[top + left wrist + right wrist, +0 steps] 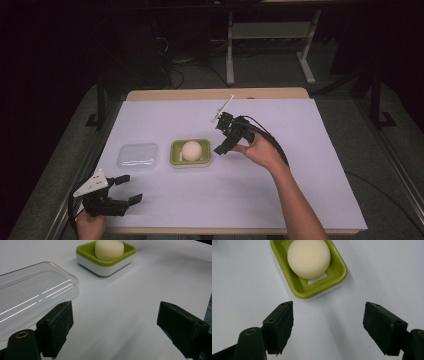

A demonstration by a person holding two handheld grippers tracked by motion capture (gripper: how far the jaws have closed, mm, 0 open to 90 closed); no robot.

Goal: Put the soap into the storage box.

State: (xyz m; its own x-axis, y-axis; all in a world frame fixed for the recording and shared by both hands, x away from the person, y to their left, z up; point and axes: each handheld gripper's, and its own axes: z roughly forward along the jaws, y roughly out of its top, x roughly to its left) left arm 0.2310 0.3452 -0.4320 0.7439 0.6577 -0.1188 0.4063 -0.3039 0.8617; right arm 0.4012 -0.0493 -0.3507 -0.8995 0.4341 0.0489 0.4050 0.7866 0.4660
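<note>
the right gripper hangs released, jaws spread, with the cream soap in its green dish just ahead, likely lined up for a grab. the left gripper, also released, waits beside the clear lid.

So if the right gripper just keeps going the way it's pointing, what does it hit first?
Probably the green soap dish holding the round soap. The open right gripper points straight at its near rim, with bare table between.

No readable text, label, brand or number — anywhere on anything.
</note>
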